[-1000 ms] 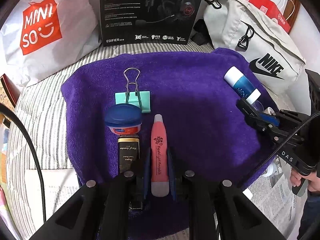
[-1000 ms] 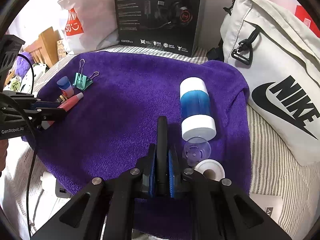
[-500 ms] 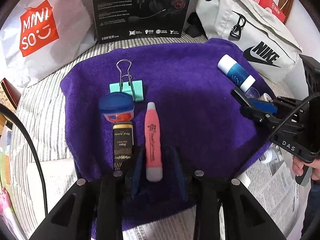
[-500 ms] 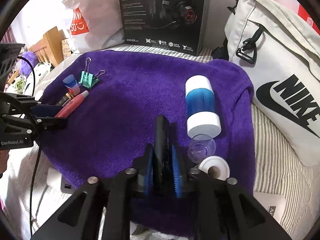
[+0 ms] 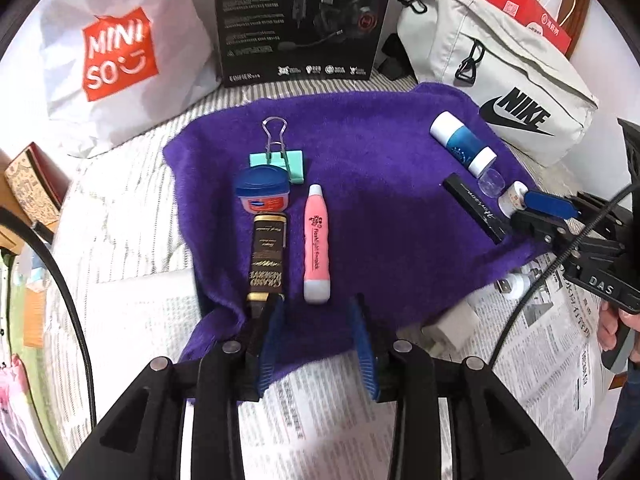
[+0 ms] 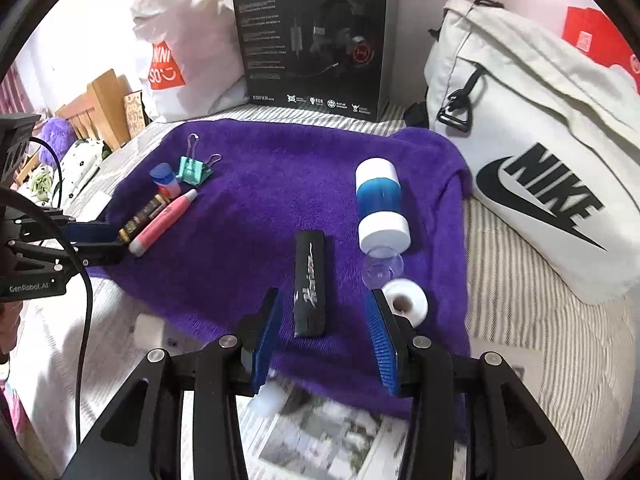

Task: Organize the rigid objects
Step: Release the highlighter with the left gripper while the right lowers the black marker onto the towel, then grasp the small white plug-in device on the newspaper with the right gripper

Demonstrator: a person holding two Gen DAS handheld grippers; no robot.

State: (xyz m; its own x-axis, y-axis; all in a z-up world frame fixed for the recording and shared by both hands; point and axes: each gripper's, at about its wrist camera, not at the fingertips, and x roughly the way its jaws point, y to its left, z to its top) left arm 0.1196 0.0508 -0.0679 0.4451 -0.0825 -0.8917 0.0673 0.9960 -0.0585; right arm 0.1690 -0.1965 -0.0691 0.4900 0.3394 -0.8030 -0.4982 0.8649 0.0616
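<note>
A purple towel (image 5: 380, 168) holds the objects. At its left lie a pink tube (image 5: 316, 244), a black-and-gold tube (image 5: 267, 258), a blue-lidded jar (image 5: 262, 192) and a green binder clip (image 5: 280, 156). My left gripper (image 5: 316, 344) is open just behind the pink tube. At the right lie a black case (image 6: 310, 288), a blue-and-white bottle (image 6: 380, 204), a clear cap (image 6: 382, 266) and a white roll (image 6: 406, 302). My right gripper (image 6: 326, 344) is open, its jaws astride the near end of the black case, not touching it.
A black headset box (image 5: 300, 20), a Miniso bag (image 5: 116, 52) and a grey Nike bag (image 5: 500, 84) stand behind the towel. Newspaper (image 5: 332, 412) and small white plugs (image 5: 512, 284) lie at the front on the striped sheet.
Both grippers opened and drew back. The left let go of the pink tube; the right let go of the black case, which now lies on the towel.
</note>
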